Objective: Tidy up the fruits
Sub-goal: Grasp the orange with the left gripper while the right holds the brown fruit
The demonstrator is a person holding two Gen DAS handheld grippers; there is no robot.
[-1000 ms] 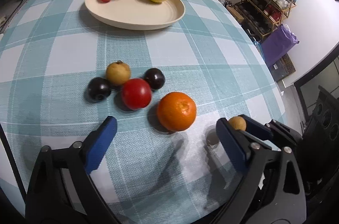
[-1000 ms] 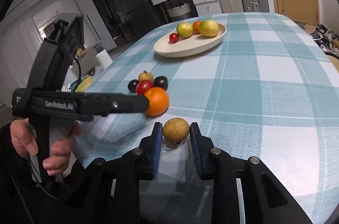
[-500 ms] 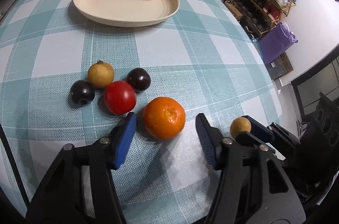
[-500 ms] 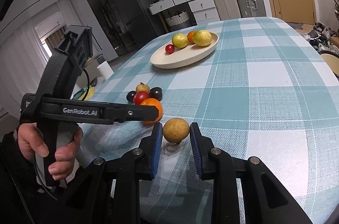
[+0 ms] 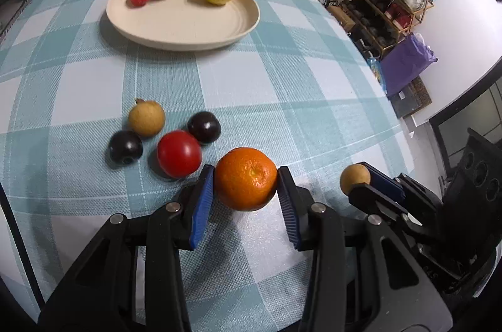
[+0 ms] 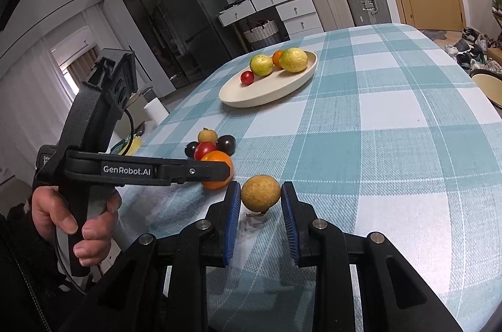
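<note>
My left gripper (image 5: pixel 245 189) is shut on an orange (image 5: pixel 245 178) at the near side of the checked table. My right gripper (image 6: pixel 260 206) is shut on a small tan fruit (image 6: pixel 260 192) and holds it just above the cloth; it also shows in the left wrist view (image 5: pixel 354 176). A red tomato (image 5: pixel 178 153), two dark plums (image 5: pixel 125 147) (image 5: pixel 204 126) and another tan fruit (image 5: pixel 146 118) lie left of the orange. A cream plate (image 5: pixel 188 21) at the far side holds two yellow-green citrus, an orange and a small red tomato.
The table's right edge (image 5: pixel 392 125) drops off to a floor with a shoe rack (image 5: pixel 392 5) and a purple bag (image 5: pixel 408 62). Open cloth lies between the loose fruit and the plate. A fridge and suitcases stand beyond the table.
My left gripper moved forward and closed from wide open onto the orange. My right gripper kept its hold on the tan fruit and lifted it slightly.
</note>
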